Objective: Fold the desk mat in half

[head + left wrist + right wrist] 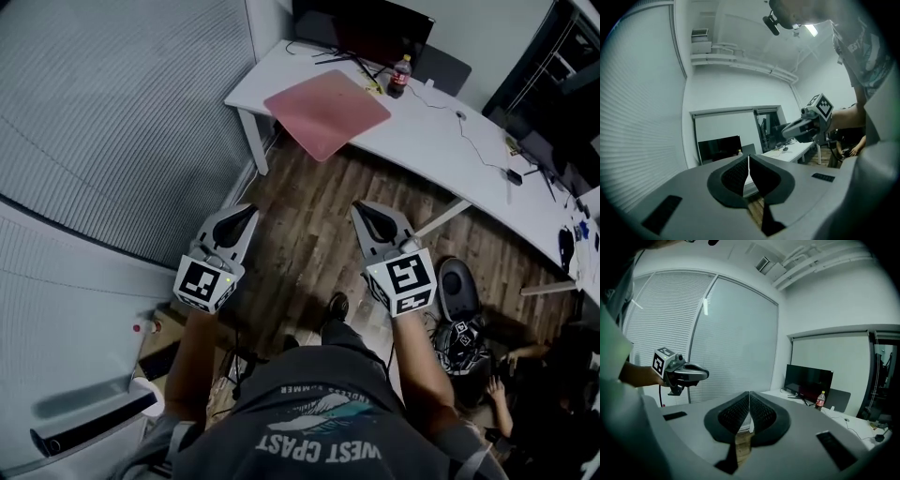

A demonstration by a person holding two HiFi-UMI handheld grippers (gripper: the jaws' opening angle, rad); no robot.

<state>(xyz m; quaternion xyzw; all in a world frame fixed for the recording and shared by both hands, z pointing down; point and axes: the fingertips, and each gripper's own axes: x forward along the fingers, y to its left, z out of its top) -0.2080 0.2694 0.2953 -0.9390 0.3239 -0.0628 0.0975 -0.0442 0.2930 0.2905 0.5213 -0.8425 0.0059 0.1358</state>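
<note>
1. The desk mat (328, 112), pink, is seen lying flat and unfolded on the white counter (450, 141), near its left end.
2. The mat is set at an angle to the counter edge, and its near corner is seen hanging over the front edge above the wood floor (309, 234).
3. A red-labelled bottle (399, 77) is seen upright just beyond the mat's right corner, in front of a dark monitor (361, 23).
4. A thin cable (473, 141) is seen running along the counter to the right of the bottle.
5. The left gripper (246, 210) is held out over the floor, well apart from the counter. Its jaws are pressed together with nothing between them.
6. The right gripper (362, 208) is held beside it at about the same height, also short of the counter. Its jaws are closed together and nothing is held.
7. Neither gripper is touching the mat.
8. Window blinds (112, 112) are seen on the left wall.
9. A dark helmet-like object (461, 345) is seen on the floor at lower right; what it is cannot be told for sure.
</note>
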